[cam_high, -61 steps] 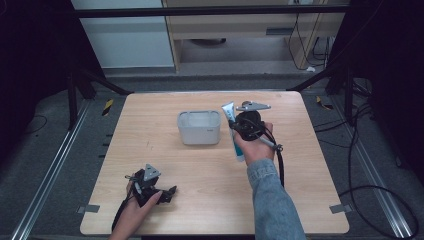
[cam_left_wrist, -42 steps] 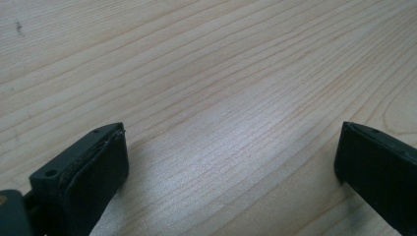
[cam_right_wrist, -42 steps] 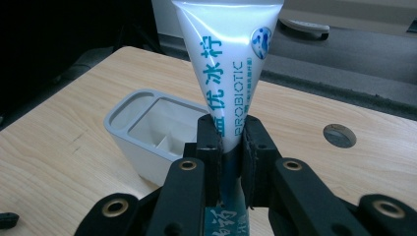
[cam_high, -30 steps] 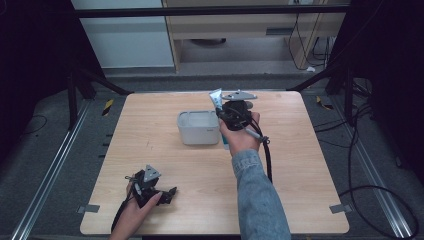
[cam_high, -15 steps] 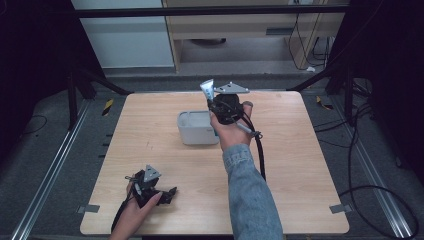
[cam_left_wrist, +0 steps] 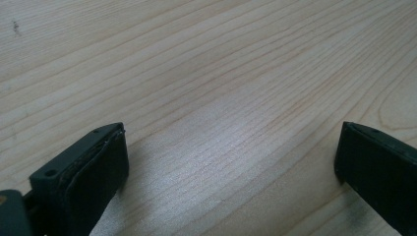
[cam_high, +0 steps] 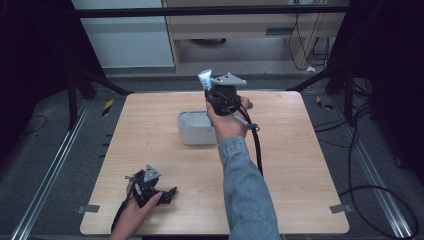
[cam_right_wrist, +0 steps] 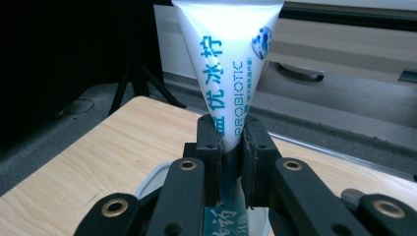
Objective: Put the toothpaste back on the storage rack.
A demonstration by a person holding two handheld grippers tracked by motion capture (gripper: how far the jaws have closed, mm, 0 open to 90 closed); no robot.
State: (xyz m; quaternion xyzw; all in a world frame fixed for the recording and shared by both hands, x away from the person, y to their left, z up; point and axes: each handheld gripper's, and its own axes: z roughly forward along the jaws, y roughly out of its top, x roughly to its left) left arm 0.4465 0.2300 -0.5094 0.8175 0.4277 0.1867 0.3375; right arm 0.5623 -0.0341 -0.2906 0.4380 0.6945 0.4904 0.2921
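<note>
above the grey bin point(cam_high: 192, 131), right gripper point(cam_right_wrist: 231, 142) clamps a toothpaste tube point(cam_right_wrist: 231, 64).

The table point(cam_high: 150, 130) is being lit evenly from overhead in the high view, while the surroundings are being left in near darkness. A soft sheen is being reflected off the wood in the left gripper view. The tube point(cam_right_wrist: 231, 64) is being overexposed near its top.

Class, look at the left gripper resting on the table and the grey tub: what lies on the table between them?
Nothing: in the high view, bare wooden table runs from the left gripper to the grey tub.
</note>
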